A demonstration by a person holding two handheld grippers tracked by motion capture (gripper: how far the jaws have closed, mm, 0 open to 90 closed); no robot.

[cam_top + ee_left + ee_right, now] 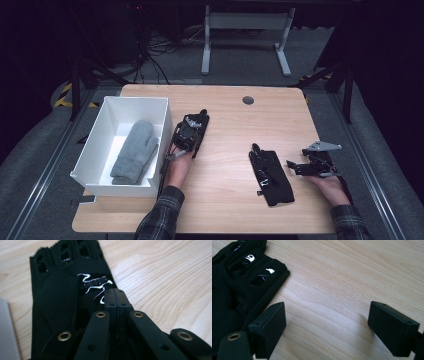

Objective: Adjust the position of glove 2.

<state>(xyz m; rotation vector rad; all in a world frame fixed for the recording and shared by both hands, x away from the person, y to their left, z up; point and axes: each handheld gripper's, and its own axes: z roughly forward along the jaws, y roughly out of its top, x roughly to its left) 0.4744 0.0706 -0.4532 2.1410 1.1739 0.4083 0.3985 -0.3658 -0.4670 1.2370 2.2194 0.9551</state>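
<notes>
Left gripper (pixel 196 131) clamps black glove (pixel 62 290) beside bin (pixel 165 131).

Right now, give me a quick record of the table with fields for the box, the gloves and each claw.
box: white box, table's left side, grey mitten inside
left claw: shut, over a black glove; unclear whether it pinches the fabric
right claw: open, nothing between the jaws, beside the second black glove

A black glove (pixel 65 290) with glossy silver print lies under the shut jaws; grey mitten (pixel 134 152) in white box (pixel 95 135)
</notes>
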